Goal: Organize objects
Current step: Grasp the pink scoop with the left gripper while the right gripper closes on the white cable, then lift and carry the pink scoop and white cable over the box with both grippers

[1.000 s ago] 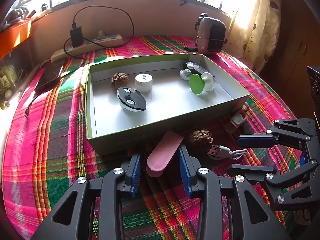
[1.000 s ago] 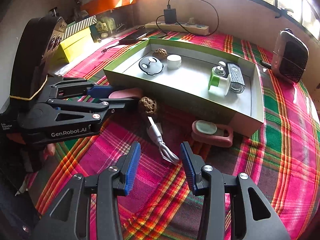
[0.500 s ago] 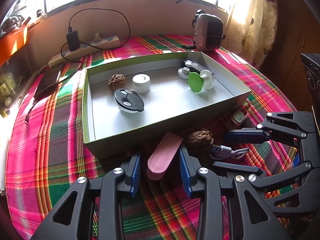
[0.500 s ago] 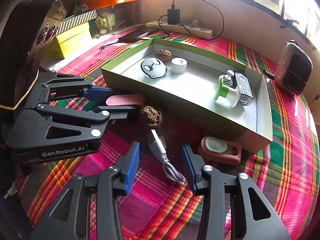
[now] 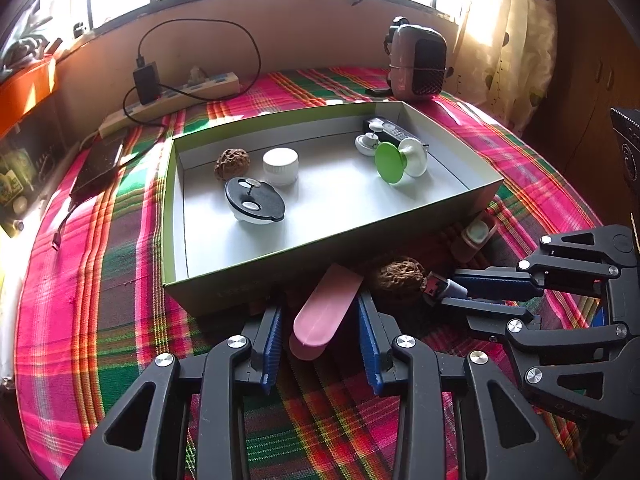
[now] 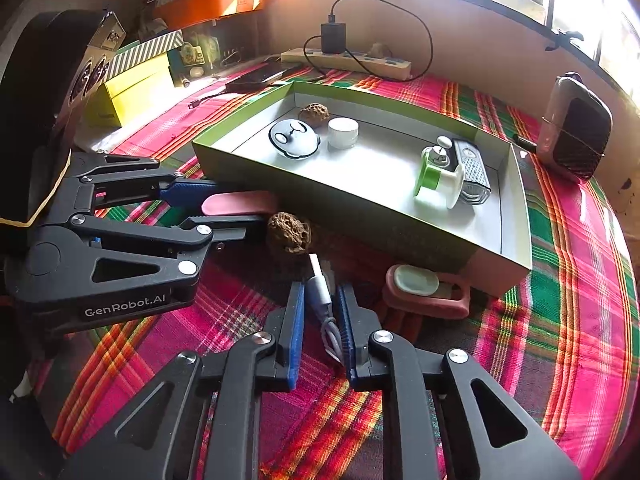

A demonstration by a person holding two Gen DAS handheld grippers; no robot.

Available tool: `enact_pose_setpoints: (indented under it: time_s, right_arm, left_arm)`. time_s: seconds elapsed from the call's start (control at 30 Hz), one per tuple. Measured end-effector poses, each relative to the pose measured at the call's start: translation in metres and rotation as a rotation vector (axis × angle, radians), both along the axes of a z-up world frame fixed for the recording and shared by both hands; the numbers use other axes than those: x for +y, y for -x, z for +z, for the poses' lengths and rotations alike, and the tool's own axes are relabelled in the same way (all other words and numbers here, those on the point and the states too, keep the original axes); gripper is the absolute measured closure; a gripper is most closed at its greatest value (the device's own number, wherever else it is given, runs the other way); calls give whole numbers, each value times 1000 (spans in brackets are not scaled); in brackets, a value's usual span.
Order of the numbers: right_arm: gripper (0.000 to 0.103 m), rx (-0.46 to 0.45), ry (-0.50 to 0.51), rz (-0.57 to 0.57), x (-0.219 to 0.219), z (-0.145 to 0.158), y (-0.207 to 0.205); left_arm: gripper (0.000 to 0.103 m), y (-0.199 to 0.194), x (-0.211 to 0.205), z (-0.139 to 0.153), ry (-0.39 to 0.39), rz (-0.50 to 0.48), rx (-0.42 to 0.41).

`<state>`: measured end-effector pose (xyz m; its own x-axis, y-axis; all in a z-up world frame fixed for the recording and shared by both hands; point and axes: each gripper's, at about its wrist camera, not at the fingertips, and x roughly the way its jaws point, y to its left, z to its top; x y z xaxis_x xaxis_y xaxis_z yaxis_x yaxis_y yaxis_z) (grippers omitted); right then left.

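surface: plaid cloth (image 6: 560,320), window behind; looks like a bed or a covered counter, can't tell which
landmark: open green box (image 5: 280,258) mid-cloth, the collection bin. Already inside: black-lidded dish, white jar, one walnut-like shell, green-and-white gadget, grater
still out: all lying on the cloth along the box's near wall, so each is a short lift over the rim
pink case: pink case (image 5: 326,312) tilted against the box's near wall, free end toward the left gripper (image 5: 320,344)
left jaws: fairly wide and closing, case between the pads, a gap showing on both sides; no grip yet
cable: white USB cable (image 6: 320,300) in front of the box, plug end pointing at the loose shell (image 6: 289,233)
right jaws: right gripper (image 6: 320,332) narrow, closing on the cable just behind the plug; pads look in contact
why two-handed: my read, one item per hand, both dropped in the box in one pass
left over: pink soap-dish thing (image 6: 426,290) by the box's near corner, untouched
risk: cable tail likely dangles and snags the rim
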<state>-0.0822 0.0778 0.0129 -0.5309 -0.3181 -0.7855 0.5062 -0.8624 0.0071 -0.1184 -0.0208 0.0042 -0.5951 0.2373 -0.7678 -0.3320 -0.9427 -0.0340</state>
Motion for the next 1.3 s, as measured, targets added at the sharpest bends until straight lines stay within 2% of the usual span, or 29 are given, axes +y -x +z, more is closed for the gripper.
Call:
enact_pose_setpoints:
  time_s: [0.03, 0.2, 1.2, 1.3]
  right_arm:
    - [87, 1, -2, 0, 0, 0, 0]
    - [87, 3, 7, -9, 2, 0, -2]
    - [88, 2, 18, -15, 6, 0, -2]
    - [90, 3, 31, -22, 8, 1, -3]
  left_arm:
    - [78, 0, 0, 0, 0, 1, 1]
    - [87, -2, 0, 0, -5, 2, 2]
    - [87, -3, -1, 0, -4, 1, 3]
    - [87, -6, 1, 0, -2, -3, 5]
